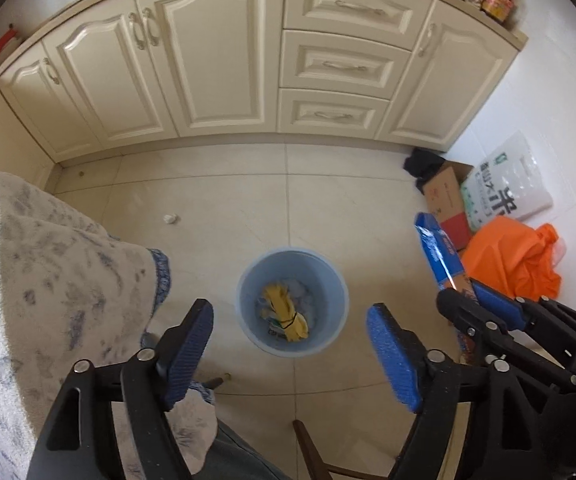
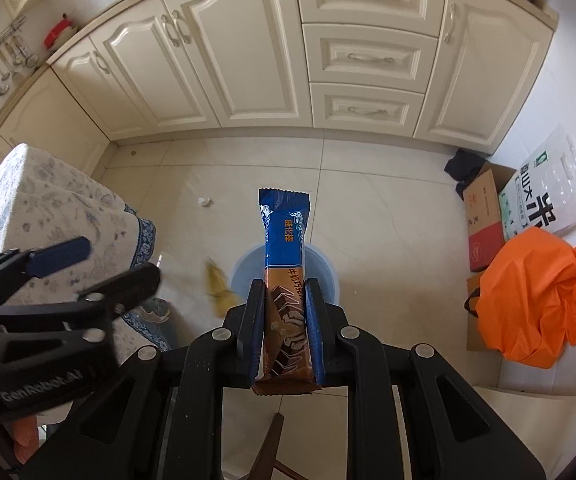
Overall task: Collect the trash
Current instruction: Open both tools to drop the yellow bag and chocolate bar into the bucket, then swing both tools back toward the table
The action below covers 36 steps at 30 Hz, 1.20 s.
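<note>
Blue-and-brown foil snack wrapper [image 2: 285, 280] clenched upright in the right gripper [image 2: 285, 300] above the round pale-blue plastic bin [image 1: 292, 300].
Left gripper [image 1: 290, 344] fingers spread, nothing between them; yellow wrapper [image 1: 285, 312] lies in the bin; crumpled white scrap [image 1: 169, 219] far-left on the floor.

Cream panelled cabinets [image 1: 215, 60] line a pale tiled floor [image 1: 247, 200] under white walls [image 1: 560, 92].

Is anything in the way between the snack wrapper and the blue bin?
Nothing visible. The right tool holds the snack wrapper above the open blue bin; only air lies between, and the left tool stands beside it.
</note>
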Motion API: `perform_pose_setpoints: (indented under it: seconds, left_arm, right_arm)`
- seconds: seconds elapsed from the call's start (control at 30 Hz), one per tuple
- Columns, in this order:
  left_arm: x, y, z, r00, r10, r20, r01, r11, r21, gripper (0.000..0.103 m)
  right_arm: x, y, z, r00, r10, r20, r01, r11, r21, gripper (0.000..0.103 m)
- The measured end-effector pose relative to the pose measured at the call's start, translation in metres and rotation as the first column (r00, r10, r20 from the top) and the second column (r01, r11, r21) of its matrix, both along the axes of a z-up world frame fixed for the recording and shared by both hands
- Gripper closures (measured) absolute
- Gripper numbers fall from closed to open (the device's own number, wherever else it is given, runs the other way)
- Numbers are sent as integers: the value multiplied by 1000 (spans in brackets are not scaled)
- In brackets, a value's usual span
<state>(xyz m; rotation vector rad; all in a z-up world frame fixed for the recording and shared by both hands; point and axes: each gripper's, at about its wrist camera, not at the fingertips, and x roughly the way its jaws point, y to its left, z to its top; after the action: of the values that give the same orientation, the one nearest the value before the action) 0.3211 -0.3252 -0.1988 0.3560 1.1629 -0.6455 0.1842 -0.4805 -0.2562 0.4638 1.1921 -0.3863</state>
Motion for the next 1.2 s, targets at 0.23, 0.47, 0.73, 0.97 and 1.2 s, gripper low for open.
perform_pose_setpoints:
  seconds: [0.23, 0.47, 0.73, 0.97, 1.2]
  left_arm:
    - [4, 23, -10, 998, 61, -9, -61, 998, 34, 27]
    - [3, 42, -5, 995, 99, -8, -98, 994, 38, 27]
    - [2, 62, 1, 994, 110, -14, -109, 994, 23, 28]
    - [2, 75, 7, 993, 118, -8, -118, 993, 18, 28]
    - [2, 86, 11, 991, 132, -7, -132, 991, 15, 28]
  right_arm:
    - [6, 8, -12, 1000, 21, -14, -21, 999, 30, 84]
    - [21, 25, -11, 998, 63, -2, -62, 997, 37, 84]
    - [38, 41, 3, 993, 106, 43, -107, 994, 23, 84]
    - [44, 47, 19, 991, 99, 92, -99, 995, -5, 29]
    - [45, 59, 33, 987, 119, 112, -106, 988, -112, 17]
